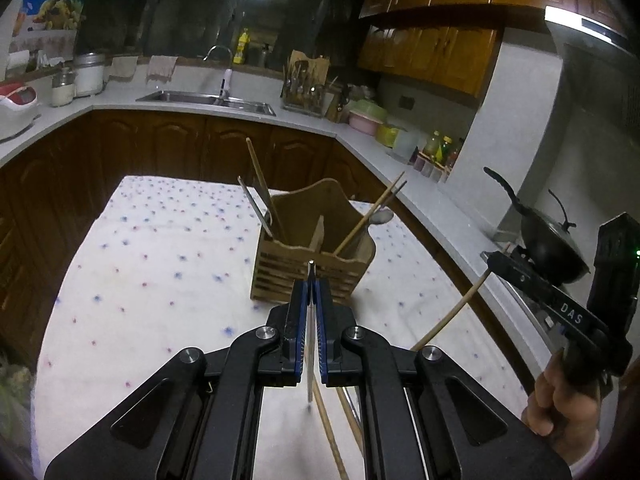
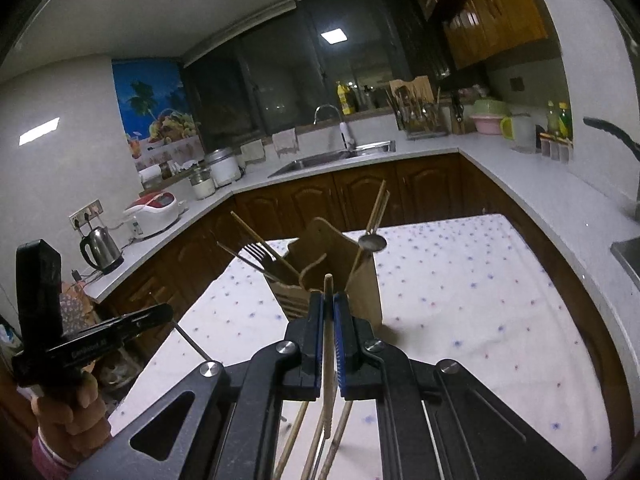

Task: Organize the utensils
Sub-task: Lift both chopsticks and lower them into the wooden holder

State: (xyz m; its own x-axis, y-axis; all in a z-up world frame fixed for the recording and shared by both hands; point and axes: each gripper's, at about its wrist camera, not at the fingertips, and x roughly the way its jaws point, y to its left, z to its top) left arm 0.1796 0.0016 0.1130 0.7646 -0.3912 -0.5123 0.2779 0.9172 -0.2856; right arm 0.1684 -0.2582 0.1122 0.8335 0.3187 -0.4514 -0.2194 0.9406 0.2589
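A thin metal utensil (image 1: pixel 310 332) stands between the blue pads of the left gripper (image 1: pixel 311 280), clamped there, its upper tip a little above the fingertips and its lower end hanging under them over the table. From the right wrist view it shows as a thin rod leaving the gripper (which kind of utensil it is, I cannot tell). The right gripper (image 2: pixel 329 300) is closed on a wooden chopstick (image 2: pixel 328 344); the stick passes between the two pads, its blunt end just over the fingertips, the rest going down below them. Under both grippers more wooden chopsticks (image 2: pixel 294 436) lie on the white dotted tablecloth (image 1: pixel 160 264). Ahead of both stands the wooden utensil holder (image 1: pixel 316 248), upright on the cloth, with a divider inside. In its left compartment lean a fork (image 2: pixel 256 254) and chopsticks, in the right one a spoon (image 2: pixel 372 243) and chopsticks. A hand (image 1: pixel 560 396) holds the right gripper's grip
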